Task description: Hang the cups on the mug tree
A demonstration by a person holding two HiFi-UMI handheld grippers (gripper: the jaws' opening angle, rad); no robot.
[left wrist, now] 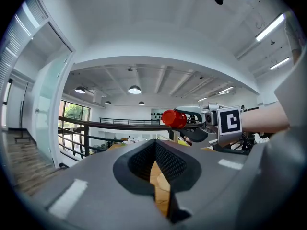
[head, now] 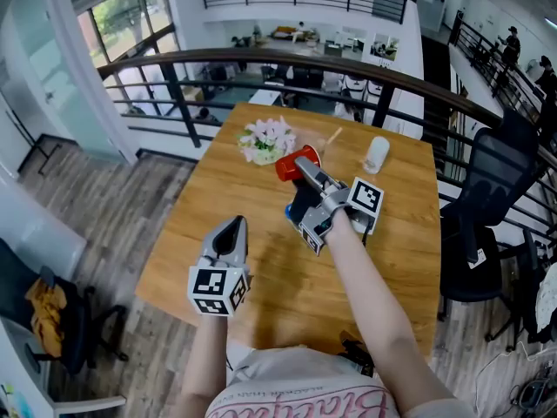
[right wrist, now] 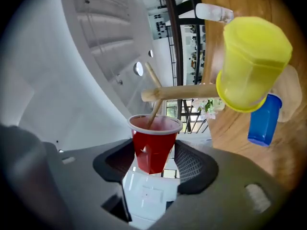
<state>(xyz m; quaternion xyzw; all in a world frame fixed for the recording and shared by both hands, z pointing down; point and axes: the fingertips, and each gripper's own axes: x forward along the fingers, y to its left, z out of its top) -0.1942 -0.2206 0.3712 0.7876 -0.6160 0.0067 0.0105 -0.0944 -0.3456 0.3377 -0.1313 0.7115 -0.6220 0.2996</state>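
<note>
Near the tabletop's (head: 261, 286) near edge, the left gripper (head: 233, 226) is closed and empty. Toward the middle, the right gripper (head: 305, 168) clamps a red plastic cup (right wrist: 152, 147), held nearly level. Its mouth faces the wooden mug tree (right wrist: 182, 92), and one slanted peg (right wrist: 154, 113) enters it. Judgement: the cup axis must follow that peg. A yellow cup (right wrist: 252, 61) and a blue cup (right wrist: 263, 121) hang beyond.

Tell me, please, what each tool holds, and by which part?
The right tool grips the red cup by its lower sides, near the base. The left tool holds nothing.
</note>
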